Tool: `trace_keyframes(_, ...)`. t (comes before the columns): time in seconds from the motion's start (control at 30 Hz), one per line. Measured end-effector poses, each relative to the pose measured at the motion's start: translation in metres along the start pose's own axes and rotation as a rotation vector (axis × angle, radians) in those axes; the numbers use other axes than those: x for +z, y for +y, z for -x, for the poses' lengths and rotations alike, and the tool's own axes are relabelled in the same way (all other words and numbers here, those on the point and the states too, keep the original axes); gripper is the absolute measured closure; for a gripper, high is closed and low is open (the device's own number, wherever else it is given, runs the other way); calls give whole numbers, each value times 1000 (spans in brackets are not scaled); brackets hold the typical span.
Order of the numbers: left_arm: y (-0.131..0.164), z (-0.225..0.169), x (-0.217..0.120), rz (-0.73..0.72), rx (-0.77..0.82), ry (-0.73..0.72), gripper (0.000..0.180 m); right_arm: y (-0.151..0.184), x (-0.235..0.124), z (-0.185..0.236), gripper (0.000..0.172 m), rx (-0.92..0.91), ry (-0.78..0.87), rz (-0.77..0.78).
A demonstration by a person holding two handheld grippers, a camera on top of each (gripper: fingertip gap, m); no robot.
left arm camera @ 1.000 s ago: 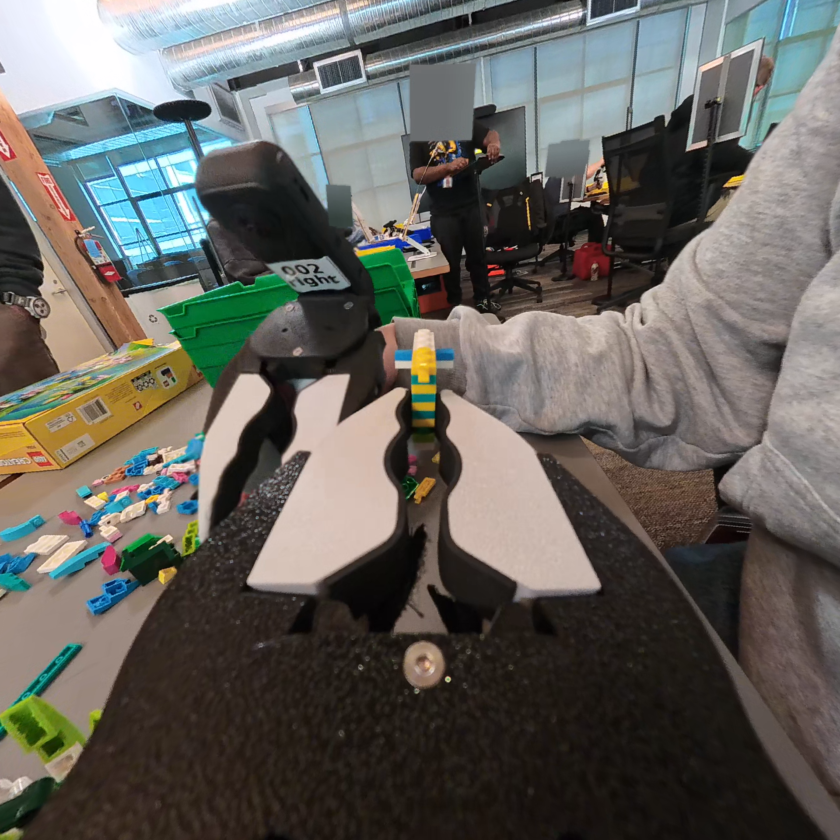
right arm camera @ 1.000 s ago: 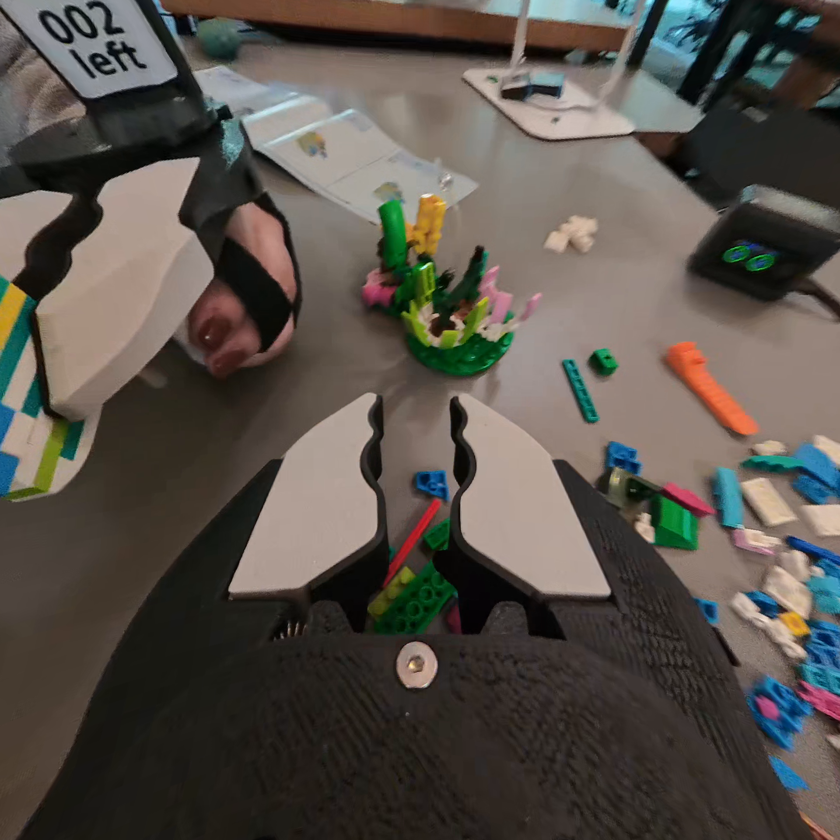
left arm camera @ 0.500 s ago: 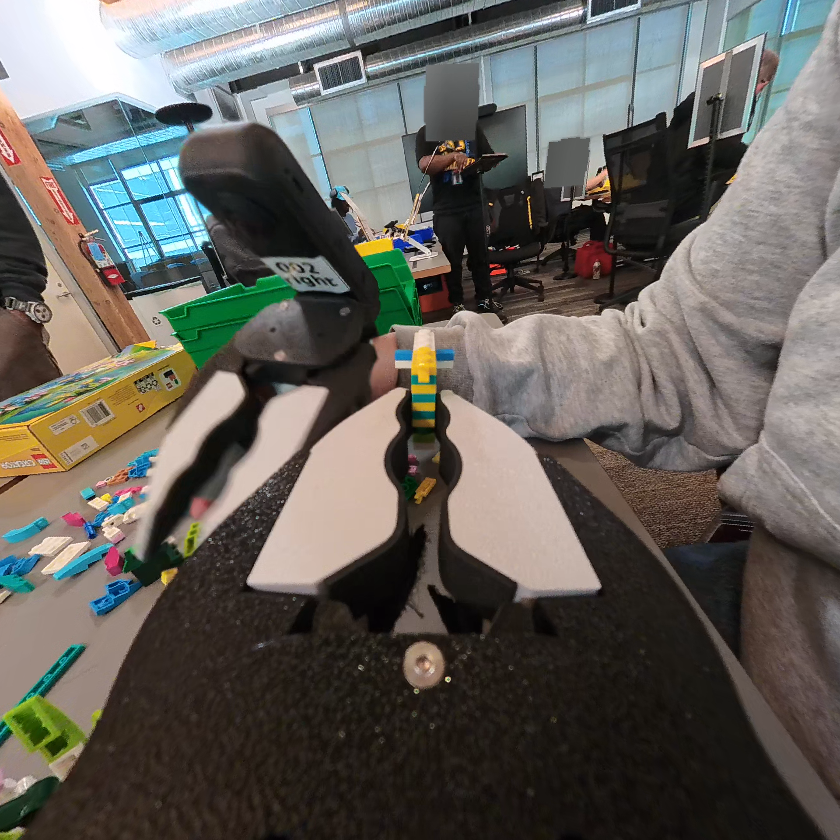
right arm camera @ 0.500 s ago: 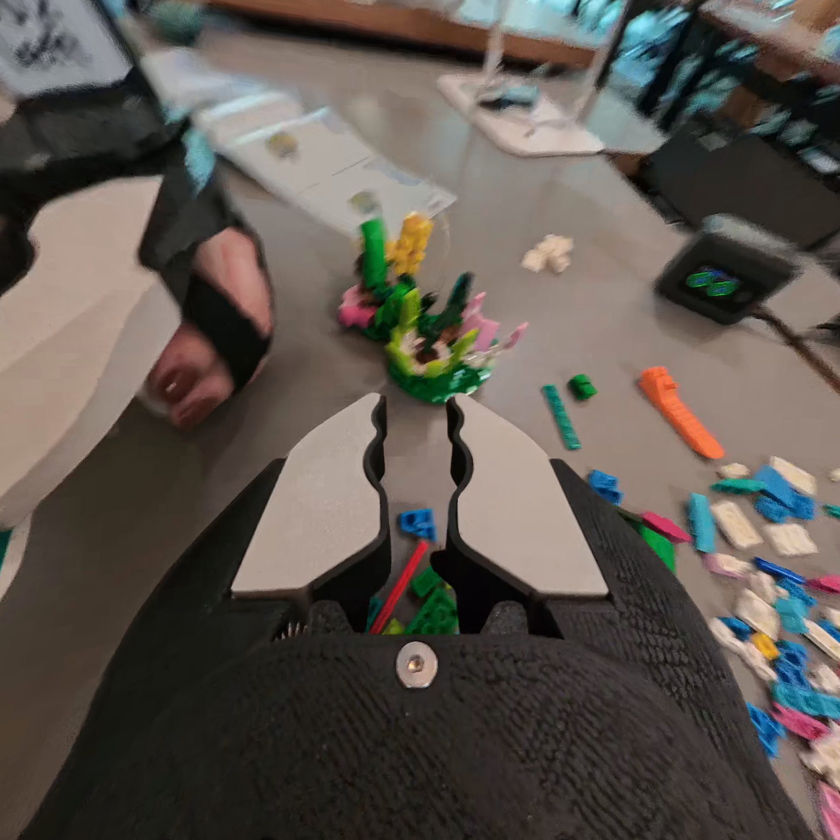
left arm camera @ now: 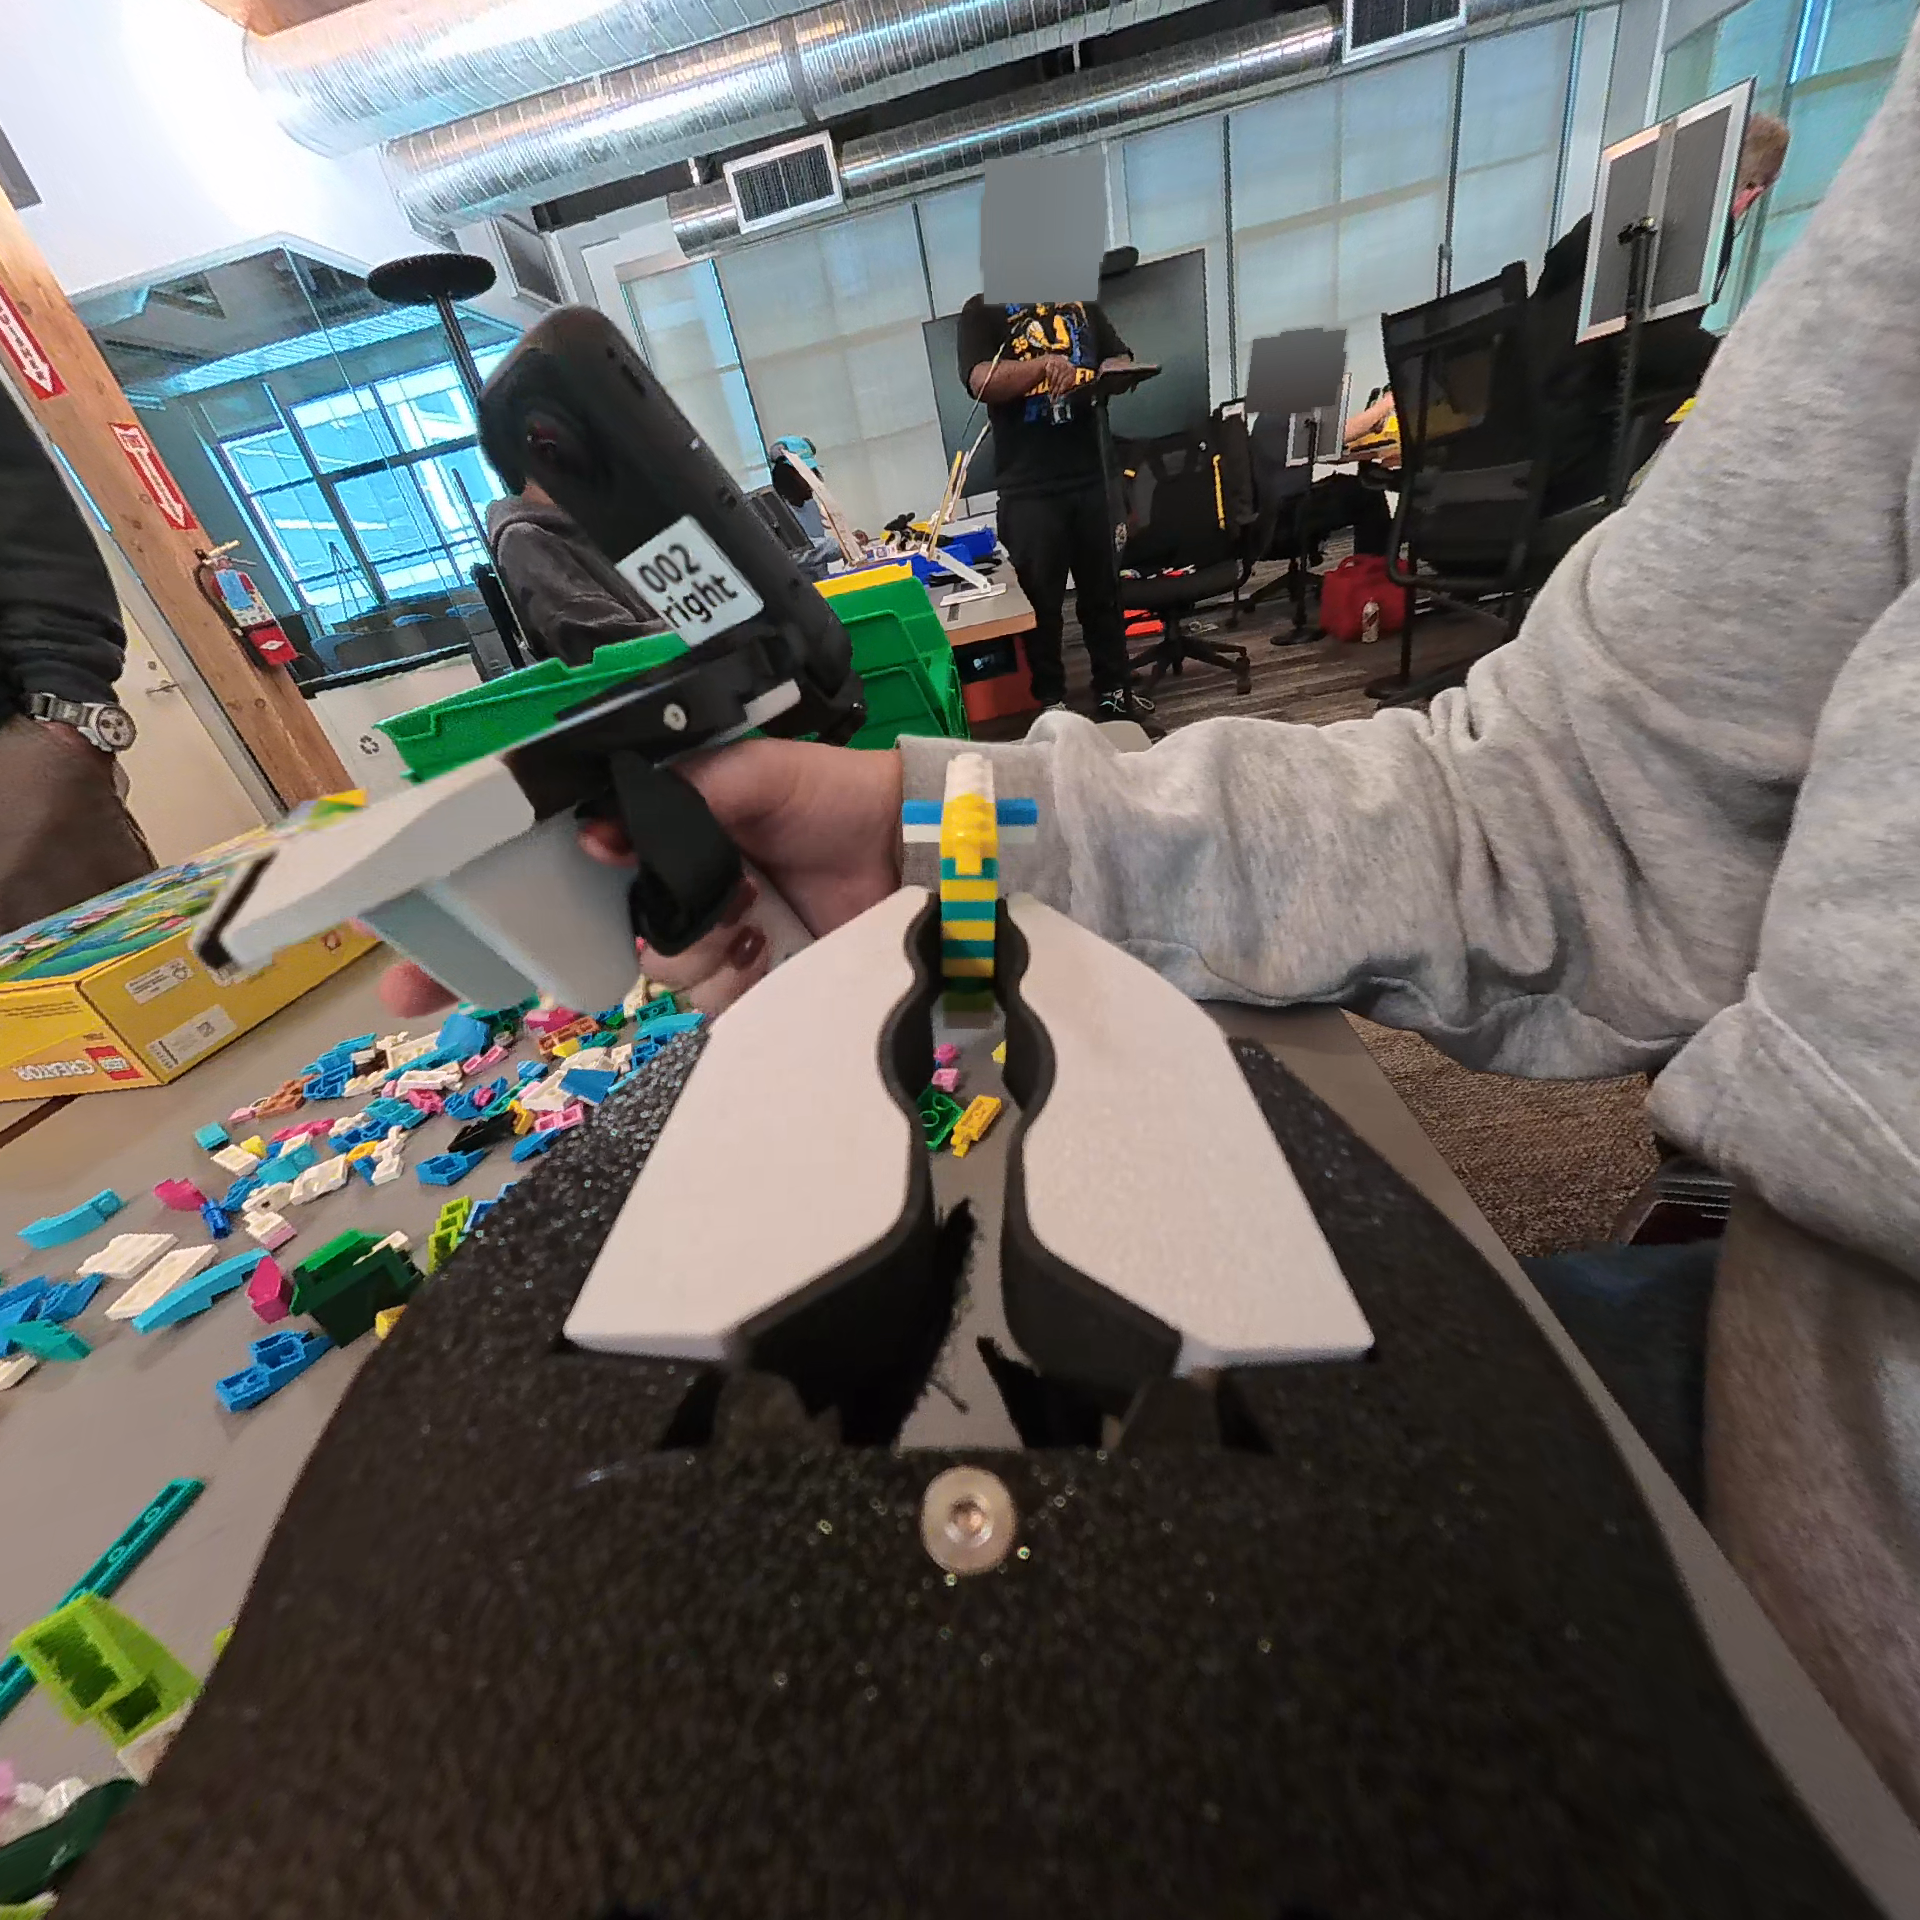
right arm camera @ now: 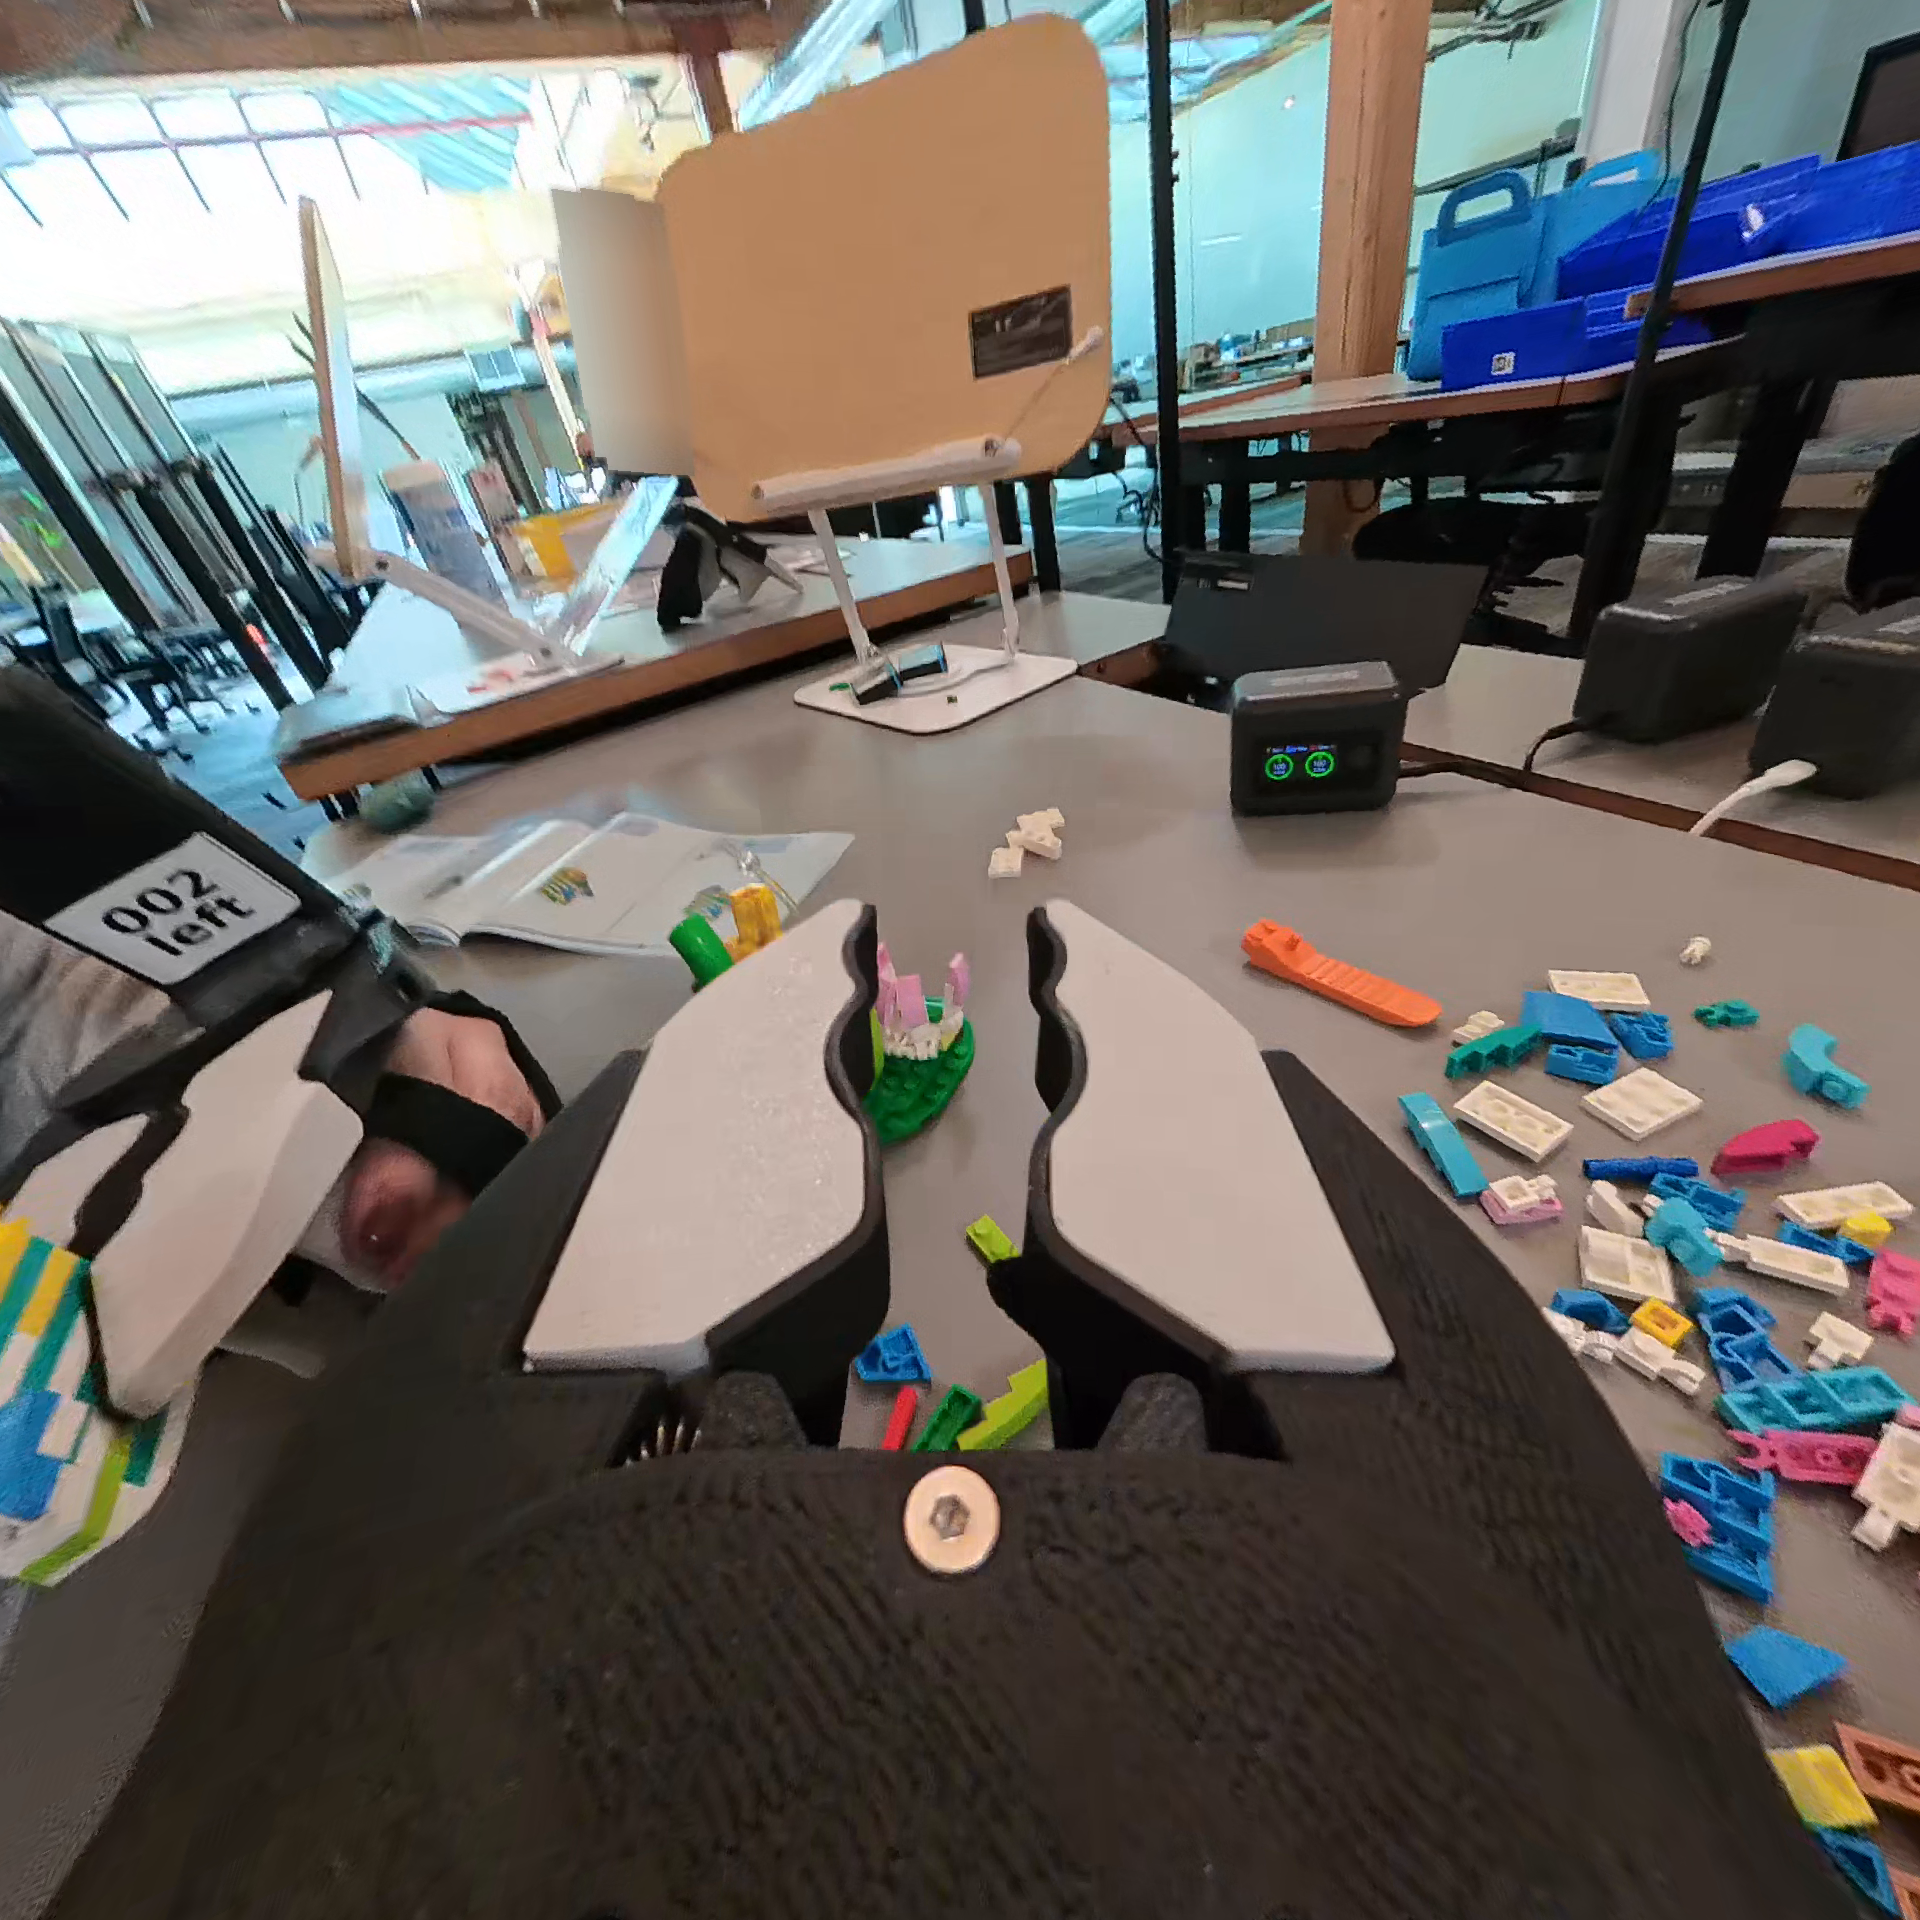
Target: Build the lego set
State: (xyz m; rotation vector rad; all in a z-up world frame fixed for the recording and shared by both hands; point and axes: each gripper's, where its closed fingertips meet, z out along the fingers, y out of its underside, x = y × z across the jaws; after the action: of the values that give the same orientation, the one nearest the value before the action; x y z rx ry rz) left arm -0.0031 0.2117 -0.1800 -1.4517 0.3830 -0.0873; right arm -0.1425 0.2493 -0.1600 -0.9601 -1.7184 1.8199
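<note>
So the left gripper (left arm camera: 967,925) had its fingers clamped on a little striped brick stack (left arm camera: 967,883) (yellow and teal bands, a blue-and-white crosspiece and a white cap up top), pads pressed on both sides of its lower end and the thing standing upright above the grey table (right arm camera: 1143,821). The right gripper (right arm camera: 948,940) was spread open with nothing between the pads, hanging in the air over the table. Looking past its fingertips you could see a green round-based plant build (right arm camera: 920,1070) with pink spikes sitting on the table, an open instruction booklet (right arm camera: 582,883) beyond it, an orange brick separator (right arm camera: 1340,977) off to the right, and a big scatter of loose bricks (right arm camera: 1662,1226) near that.
</note>
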Motion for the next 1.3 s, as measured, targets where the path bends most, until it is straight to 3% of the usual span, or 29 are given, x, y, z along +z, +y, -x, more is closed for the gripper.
trace_keyframes(0.33,-3,-10,-9,-9,32,25,172,33,18,15,143,-328,39,213)
trace_keyframes(0.43,-4,-12,-16,-10,25,30,172,34,27,24,152,-477,59,237)
trace_keyframes(0.53,-6,-18,-26,-15,21,45,172,32,48,52,172,-567,6,242)
trace_keyframes(0.8,-9,-32,-44,-19,27,89,172,60,104,79,172,-808,1,523)
trace_keyframes(1.03,-9,-30,-48,-18,18,90,172,78,115,95,172,-853,-93,631)
trace_keyframes(1.3,-8,-32,-47,-12,32,95,172,84,114,102,172,-850,-136,642)
